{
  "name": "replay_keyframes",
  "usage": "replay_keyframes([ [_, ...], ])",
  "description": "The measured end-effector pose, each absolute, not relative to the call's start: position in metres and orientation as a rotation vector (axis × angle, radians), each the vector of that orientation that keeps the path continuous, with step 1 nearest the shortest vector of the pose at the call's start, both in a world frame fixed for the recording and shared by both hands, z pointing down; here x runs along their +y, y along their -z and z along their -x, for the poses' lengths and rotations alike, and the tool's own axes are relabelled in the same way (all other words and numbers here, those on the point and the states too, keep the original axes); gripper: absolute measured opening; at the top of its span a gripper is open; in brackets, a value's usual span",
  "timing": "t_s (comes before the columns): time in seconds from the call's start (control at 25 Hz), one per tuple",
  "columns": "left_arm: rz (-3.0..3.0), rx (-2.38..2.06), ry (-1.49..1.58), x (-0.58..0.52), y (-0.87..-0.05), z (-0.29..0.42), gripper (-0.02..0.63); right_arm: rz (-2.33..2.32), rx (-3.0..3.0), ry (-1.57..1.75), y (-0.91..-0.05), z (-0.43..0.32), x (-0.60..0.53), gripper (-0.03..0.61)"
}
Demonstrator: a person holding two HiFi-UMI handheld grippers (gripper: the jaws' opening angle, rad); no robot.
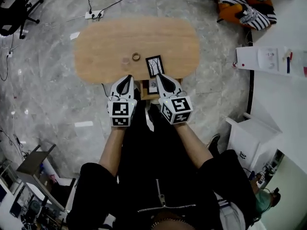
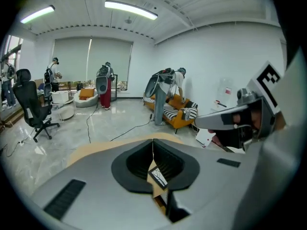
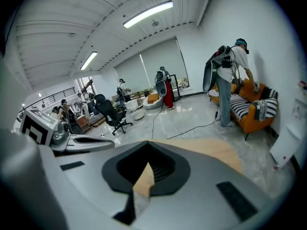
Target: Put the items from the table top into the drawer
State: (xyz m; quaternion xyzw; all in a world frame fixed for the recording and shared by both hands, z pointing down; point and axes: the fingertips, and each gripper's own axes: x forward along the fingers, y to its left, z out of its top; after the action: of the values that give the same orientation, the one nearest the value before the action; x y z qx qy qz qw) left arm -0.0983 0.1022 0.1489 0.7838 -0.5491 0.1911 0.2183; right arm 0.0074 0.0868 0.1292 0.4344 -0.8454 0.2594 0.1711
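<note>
On the oval wooden table (image 1: 100, 47) lie a small brown ring (image 1: 136, 56), a faint clear round thing (image 1: 125, 60) beside it, and a black-framed picture (image 1: 154, 65). Below the table's near edge a wooden drawer (image 1: 144, 88) stands pulled out, with a small picture-like item inside it. My left gripper (image 1: 128, 76) and right gripper (image 1: 158, 75) hover side by side over the drawer, both pointing at the table. The left gripper (image 2: 153, 143) has its tips together and holds nothing; the framed picture (image 2: 158, 177) shows through its hollow. The right gripper (image 3: 146, 147) is also shut and empty.
An orange sofa with striped cushions (image 1: 244, 4) stands at the far right, and a white desk (image 1: 268, 59) and a white cabinet (image 1: 249, 143) at the right. A power strip with cables (image 1: 93, 14) lies on the marble floor beyond the table. A black office chair (image 1: 14, 8) is at the far left.
</note>
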Motion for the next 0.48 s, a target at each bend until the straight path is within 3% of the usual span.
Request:
replay_keyframes([
  [0.48, -2.244, -1.319, -0.601, 0.065, -0.229, 0.087, 0.014, -1.422, -2.208, -0.780, -0.219, -0.055, 0.053, 0.009],
])
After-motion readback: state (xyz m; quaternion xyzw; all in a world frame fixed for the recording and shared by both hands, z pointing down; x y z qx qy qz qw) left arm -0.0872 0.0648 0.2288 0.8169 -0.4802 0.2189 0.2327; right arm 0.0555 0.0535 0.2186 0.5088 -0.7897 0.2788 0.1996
